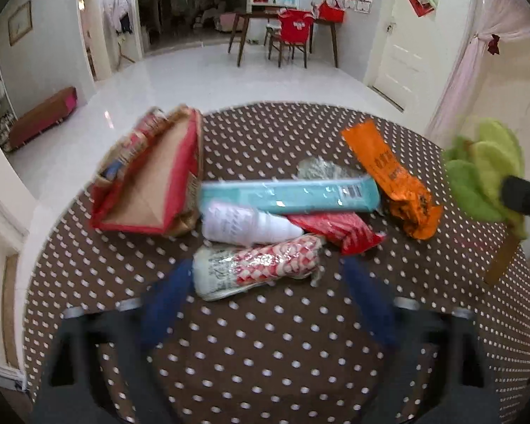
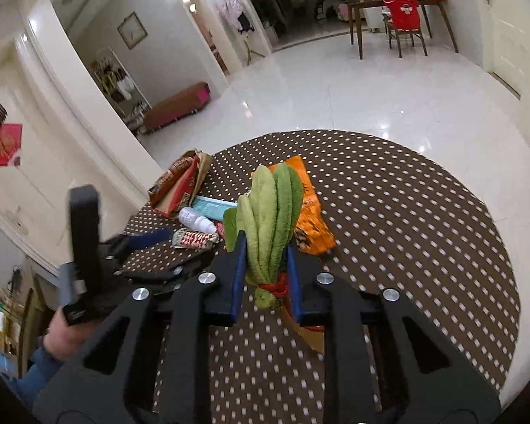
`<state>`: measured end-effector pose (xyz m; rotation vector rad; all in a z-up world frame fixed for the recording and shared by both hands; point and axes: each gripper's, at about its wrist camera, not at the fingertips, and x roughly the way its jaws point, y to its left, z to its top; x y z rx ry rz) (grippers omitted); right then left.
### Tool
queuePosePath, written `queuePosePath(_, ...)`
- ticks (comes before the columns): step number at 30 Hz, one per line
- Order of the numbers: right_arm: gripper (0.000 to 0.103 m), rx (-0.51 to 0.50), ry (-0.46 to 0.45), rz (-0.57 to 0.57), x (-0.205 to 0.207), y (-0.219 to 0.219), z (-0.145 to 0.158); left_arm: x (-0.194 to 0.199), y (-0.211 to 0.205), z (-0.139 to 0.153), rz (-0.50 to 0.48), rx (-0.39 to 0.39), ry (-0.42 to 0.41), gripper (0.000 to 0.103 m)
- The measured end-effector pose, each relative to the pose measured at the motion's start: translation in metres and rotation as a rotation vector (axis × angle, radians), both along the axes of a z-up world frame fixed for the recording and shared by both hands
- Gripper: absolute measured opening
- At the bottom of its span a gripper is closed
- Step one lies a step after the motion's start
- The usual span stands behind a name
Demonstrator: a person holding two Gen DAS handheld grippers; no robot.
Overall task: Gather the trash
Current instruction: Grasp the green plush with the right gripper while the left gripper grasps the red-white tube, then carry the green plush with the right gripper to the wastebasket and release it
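R gripper [image 2: 265, 265] clamped on green cloth bundle [image 2: 272, 212], soft, light, held near its tied end. L gripper [image 1: 265, 304] wide, empty, over table [image 1: 265, 353]; red-white wrapper [image 1: 261, 268] just ahead, prob. crinkly, grab mid-body.

I see a brown tablecloth [image 1: 265, 346] dotted white under an orange wrapper [image 1: 392, 180], a teal box [image 1: 289, 196], a white bottle [image 1: 247, 226] and a red-and-white patterned packet [image 1: 261, 265]. My blue-padded right gripper [image 2: 265, 265] shows a green leafy bundle [image 2: 272, 219] tied in red.
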<state>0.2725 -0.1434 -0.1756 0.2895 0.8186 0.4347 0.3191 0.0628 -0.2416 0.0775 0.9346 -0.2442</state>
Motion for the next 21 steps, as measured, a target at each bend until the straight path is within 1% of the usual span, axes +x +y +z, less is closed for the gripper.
queuePosePath(1, 0.021, 0.009, -0.001, -0.005, -0.004, -0.004, 0.002, -0.003, -0.003, 0.001, -0.012, 0.013, -0.012, 0.069)
queuePosePath(2, 0.021, 0.014, -0.003, -0.011, -0.008, -0.009, 0.003, -0.005, -0.006, 0.001, -0.025, 0.003, -0.009, 0.067)
queuePosePath(3, 0.021, 0.017, -0.003, -0.015, -0.011, -0.012, 0.004, -0.009, -0.008, 0.001, -0.043, -0.011, -0.01, 0.063)
queuePosePath(4, 0.021, 0.024, 0.0, -0.02, -0.016, -0.016, 0.005, -0.012, -0.011, 0.002, -0.051, -0.005, -0.014, 0.051)
queuePosePath(5, 0.021, 0.029, 0.003, -0.025, -0.019, -0.019, 0.005, -0.016, -0.014, 0.002, -0.06, 0.007, -0.015, 0.05)
queuePosePath(6, 0.021, 0.033, 0.005, -0.033, -0.024, -0.024, 0.004, -0.02, -0.015, 0.002, -0.07, 0.0, -0.012, 0.046)
queuePosePath(7, 0.021, 0.033, 0.007, -0.038, -0.026, -0.027, 0.004, -0.023, -0.015, 0.003, -0.071, -0.01, -0.009, 0.039)
queuePosePath(8, 0.021, 0.034, 0.009, -0.042, -0.029, -0.029, 0.004, -0.027, -0.016, 0.003, -0.071, -0.017, -0.005, 0.034)
queuePosePath(9, 0.021, 0.038, 0.012, -0.047, -0.031, -0.032, 0.004, -0.03, -0.015, 0.003, -0.068, -0.019, -0.002, 0.019)
queuePosePath(10, 0.021, 0.044, 0.014, -0.051, -0.034, -0.036, 0.003, -0.033, -0.015, 0.003, -0.07, -0.027, 0.004, 0.015)
queuePosePath(12, 0.021, 0.047, 0.016, -0.06, -0.038, -0.04, 0.003, -0.041, -0.014, 0.002, -0.069, -0.048, 0.009, 0.015)
queuePosePath(13, 0.021, 0.048, 0.019, -0.064, -0.041, -0.043, 0.001, -0.044, -0.014, 0.002, -0.064, -0.044, 0.009, 0.016)
queuePosePath(14, 0.021, 0.049, 0.022, -0.067, -0.043, -0.044, 0.0, -0.047, -0.013, 0.001, -0.055, -0.037, 0.006, 0.022)
queuePosePath(15, 0.021, 0.05, 0.024, -0.07, -0.045, -0.048, 0.0, -0.051, -0.014, 0.002, -0.047, -0.03, 0.002, 0.031)
queuePosePath(16, 0.021, 0.052, 0.026, -0.074, -0.048, -0.052, -0.001, -0.055, -0.013, 0.003, -0.041, -0.024, -0.007, 0.06)
queuePosePath(18, 0.021, 0.054, 0.026, -0.081, -0.052, -0.057, -0.001, -0.063, -0.011, 0.01, -0.025, 0.0, -0.057, 0.089)
queuePosePath(19, 0.021, 0.055, 0.027, -0.083, -0.054, -0.06, -0.001, -0.065, -0.013, 0.013, -0.03, 0.02, -0.082, 0.09)
queuePosePath(21, 0.021, 0.055, 0.027, -0.088, -0.057, -0.064, -0.001, -0.058, -0.019, 0.015, -0.059, 0.057, -0.077, 0.09)
